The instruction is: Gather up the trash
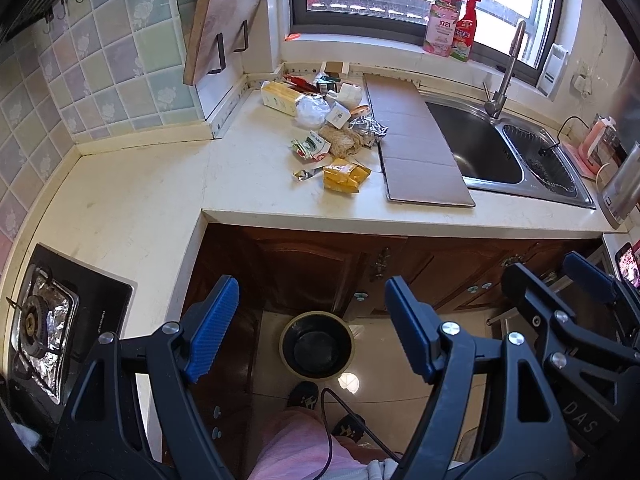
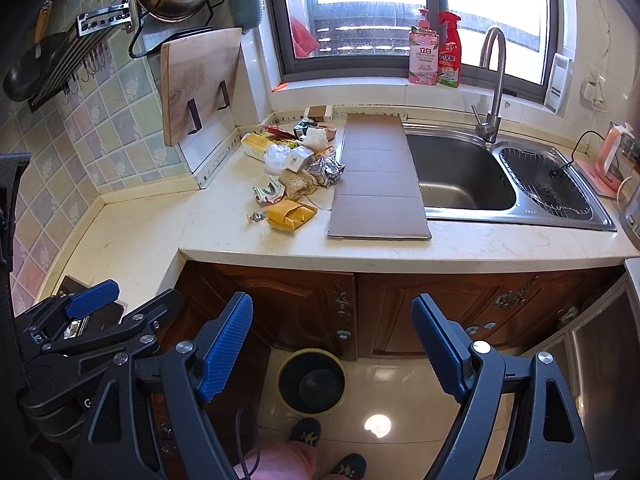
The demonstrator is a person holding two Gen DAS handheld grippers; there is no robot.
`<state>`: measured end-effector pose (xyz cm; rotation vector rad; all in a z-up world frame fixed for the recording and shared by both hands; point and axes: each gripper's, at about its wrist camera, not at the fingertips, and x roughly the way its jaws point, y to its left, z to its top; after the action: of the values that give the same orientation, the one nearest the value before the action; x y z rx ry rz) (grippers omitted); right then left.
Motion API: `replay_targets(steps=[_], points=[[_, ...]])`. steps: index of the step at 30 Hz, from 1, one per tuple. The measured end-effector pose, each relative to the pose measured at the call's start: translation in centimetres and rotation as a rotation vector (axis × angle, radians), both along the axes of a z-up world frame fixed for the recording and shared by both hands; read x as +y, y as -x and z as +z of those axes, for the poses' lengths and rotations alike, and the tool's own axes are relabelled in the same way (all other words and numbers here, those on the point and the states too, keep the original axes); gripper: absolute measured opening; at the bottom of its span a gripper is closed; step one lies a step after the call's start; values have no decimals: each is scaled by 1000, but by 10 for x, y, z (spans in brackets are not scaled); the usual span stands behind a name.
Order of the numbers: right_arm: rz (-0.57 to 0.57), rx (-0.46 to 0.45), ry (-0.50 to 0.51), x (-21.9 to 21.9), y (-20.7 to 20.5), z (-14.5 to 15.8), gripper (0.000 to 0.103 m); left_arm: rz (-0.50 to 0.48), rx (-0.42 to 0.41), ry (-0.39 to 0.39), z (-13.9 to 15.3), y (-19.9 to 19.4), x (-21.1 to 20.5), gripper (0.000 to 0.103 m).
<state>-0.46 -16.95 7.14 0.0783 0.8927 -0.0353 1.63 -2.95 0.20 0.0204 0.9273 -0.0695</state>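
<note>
One heap of trash (image 1: 334,128) lies on the counter (image 1: 160,184), toward its back edge and just left of a flat cardboard sheet (image 1: 416,140) that runs from the back edge to near the front edge and partly covers the sink (image 1: 480,148). In the heap are a pale yellow carton (image 1: 280,98) at the back, a clear plastic bag (image 1: 312,110), crumpled foil (image 1: 368,128) touching the cardboard, a brown fibrous wad (image 1: 342,140), a green and white wrapper (image 1: 312,146), and, nearest the front edge, a yellow packet (image 1: 346,176) with a small silver scrap (image 1: 304,174) just beside it. None of it is held.

On the floor below the counter's front edge, against the dark wooden cabinet doors (image 2: 304,300), stands a round bin (image 2: 312,380) with a black liner; it looks empty, though its bottom is dark.

The left gripper (image 1: 312,332) hangs above the floor in front of the cabinets, its blue pads spread wide with nothing between them. The right gripper (image 2: 332,348) hangs beside it, likewise spread wide and holding nothing. Both are well apart from the heap. A person's pink trouser leg (image 1: 296,444) and dark slippers (image 2: 306,432) show beneath them.

A gas hob (image 1: 52,320) sits in the counter's left wing, and a wooden cutting board (image 2: 200,84) hangs on the wall above the back corner. Two bottles (image 2: 434,52) stand on the windowsill.
</note>
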Motion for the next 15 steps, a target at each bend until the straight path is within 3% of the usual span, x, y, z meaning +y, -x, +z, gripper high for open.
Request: replay_targets(steps=[8,15], points=[[-1,25,-6,15,-45,-1,83,-60,65,56,0,-54,23,73],[9,27,-7,36,-118,0,83,-107,58,107,9,-123,52,73]])
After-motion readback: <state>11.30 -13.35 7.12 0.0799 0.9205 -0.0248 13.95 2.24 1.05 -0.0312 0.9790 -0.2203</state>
